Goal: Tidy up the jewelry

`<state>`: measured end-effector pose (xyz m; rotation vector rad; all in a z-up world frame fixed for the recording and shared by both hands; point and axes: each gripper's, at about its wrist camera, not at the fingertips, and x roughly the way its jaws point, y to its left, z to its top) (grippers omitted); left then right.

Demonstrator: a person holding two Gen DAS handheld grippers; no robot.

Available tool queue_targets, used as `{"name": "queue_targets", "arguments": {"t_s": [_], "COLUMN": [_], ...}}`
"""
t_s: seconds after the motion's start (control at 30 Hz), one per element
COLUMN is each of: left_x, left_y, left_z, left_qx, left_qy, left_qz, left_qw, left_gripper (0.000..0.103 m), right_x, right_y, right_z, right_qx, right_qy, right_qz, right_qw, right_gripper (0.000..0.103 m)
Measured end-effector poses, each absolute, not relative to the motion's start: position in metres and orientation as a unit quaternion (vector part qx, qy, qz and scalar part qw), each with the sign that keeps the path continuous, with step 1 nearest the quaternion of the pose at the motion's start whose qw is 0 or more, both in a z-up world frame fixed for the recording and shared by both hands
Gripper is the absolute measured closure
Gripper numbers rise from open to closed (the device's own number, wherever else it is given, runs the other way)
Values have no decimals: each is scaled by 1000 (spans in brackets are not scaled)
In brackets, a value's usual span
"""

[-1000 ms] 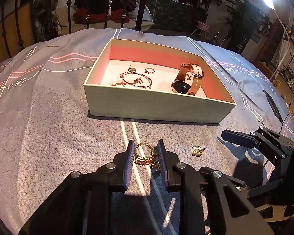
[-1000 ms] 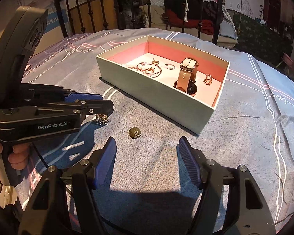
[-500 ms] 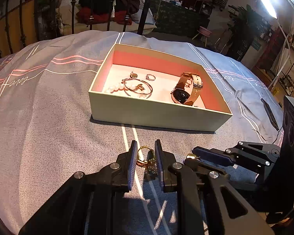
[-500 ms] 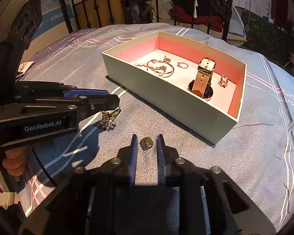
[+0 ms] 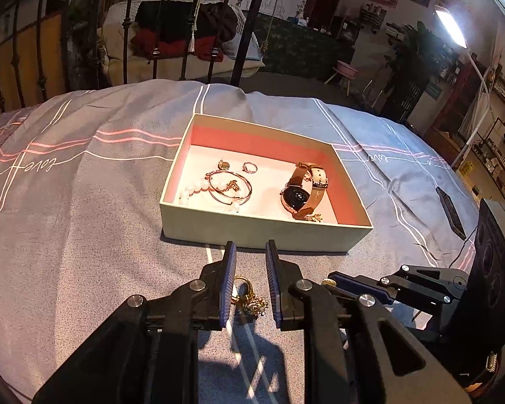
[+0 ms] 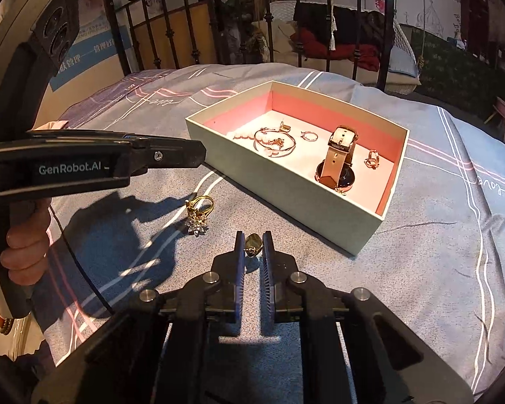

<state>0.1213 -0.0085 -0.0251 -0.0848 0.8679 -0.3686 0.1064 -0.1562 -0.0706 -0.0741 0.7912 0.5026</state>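
A gold ring with a flower cluster [image 5: 246, 298] [image 6: 198, 212] lies on the grey bedspread in front of the open box [image 5: 266, 232] [image 6: 286, 198]. My left gripper [image 5: 249, 245] [image 6: 198, 149] hovers above the ring, jaws a narrow gap apart and nothing gripped. My right gripper [image 6: 252, 235] [image 5: 333, 277] is low on the bedspread, shut on a small square gold earring [image 6: 252, 247]. Inside the box lie a rose-gold watch [image 5: 303, 188], a bangle with pearls [image 5: 225, 185], a small ring [image 5: 249, 167] and other small pieces.
A flat black device [image 5: 449, 207] lies on the bedspread at the right. Black iron bed rails [image 5: 185, 33] stand behind the box. A person's hand [image 6: 23, 249] holds the left gripper's handle at the left edge of the right wrist view.
My right jaws went from wide open to shut on the gold earring. My left jaws narrowed around the flower ring, then the gripper rose and the ring stayed on the bedspread.
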Motion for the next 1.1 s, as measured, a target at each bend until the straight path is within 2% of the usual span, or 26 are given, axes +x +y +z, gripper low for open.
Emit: {"name": "queue_targets", "arguments": {"t_s": [0.27,0.5,0.73,1.1], "left_x": [142,182,205,214], "left_y": [-22,-34,-38,-37], "left_z": [-5,5,-7,-19], "left_qx": [-34,-40,-36,-32], "left_qy": [403,409,422,434], "left_qz": [-182,-167,-156,-151], "left_qw": [896,896,892,887], "left_gripper": [85,85,85,85], "right_x": [116,158,193,202], "right_y": [-163,-169,-168,-166], "right_z": [-46,-25,-31,-40], "right_qx": [-32,-31,-36,-37], "right_qy": [349,326,336,346], "right_qz": [234,203,177,171], "right_qw": [907,923,924,922], "right_gripper": [92,92,92,91]}}
